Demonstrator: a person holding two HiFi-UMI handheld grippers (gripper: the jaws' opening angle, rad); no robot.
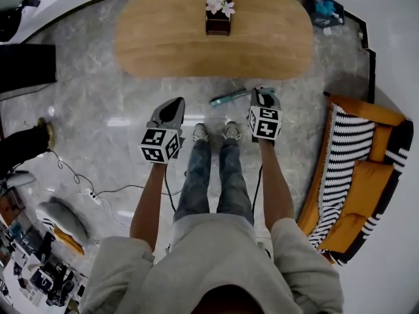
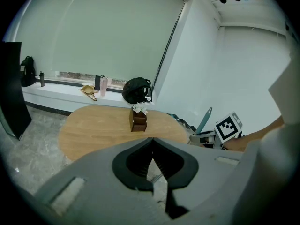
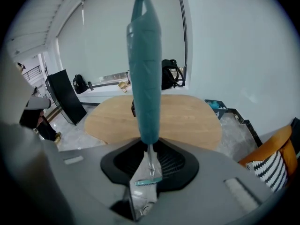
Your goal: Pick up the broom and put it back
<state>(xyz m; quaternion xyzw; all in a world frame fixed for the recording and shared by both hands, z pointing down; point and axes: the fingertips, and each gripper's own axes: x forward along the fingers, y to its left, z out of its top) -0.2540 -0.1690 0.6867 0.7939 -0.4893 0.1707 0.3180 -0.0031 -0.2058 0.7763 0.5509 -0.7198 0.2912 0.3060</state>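
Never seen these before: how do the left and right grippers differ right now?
The right gripper clamps the teal broom; the left gripper's jaws are shut on nothing. The right gripper reaches nearer the wooden table than the left gripper. Both carry marker cubes.

A flower box [image 1: 218,22] sits on the oval worktop [image 1: 157,41]. Right of it is an orange sofa [image 1: 366,182]; behind it, maybe a black bag [image 2: 137,90].

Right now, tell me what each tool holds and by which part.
The right tool grips the broom by its thin metal shaft, just below the teal handle grip. The left tool holds nothing; its jaws are together.
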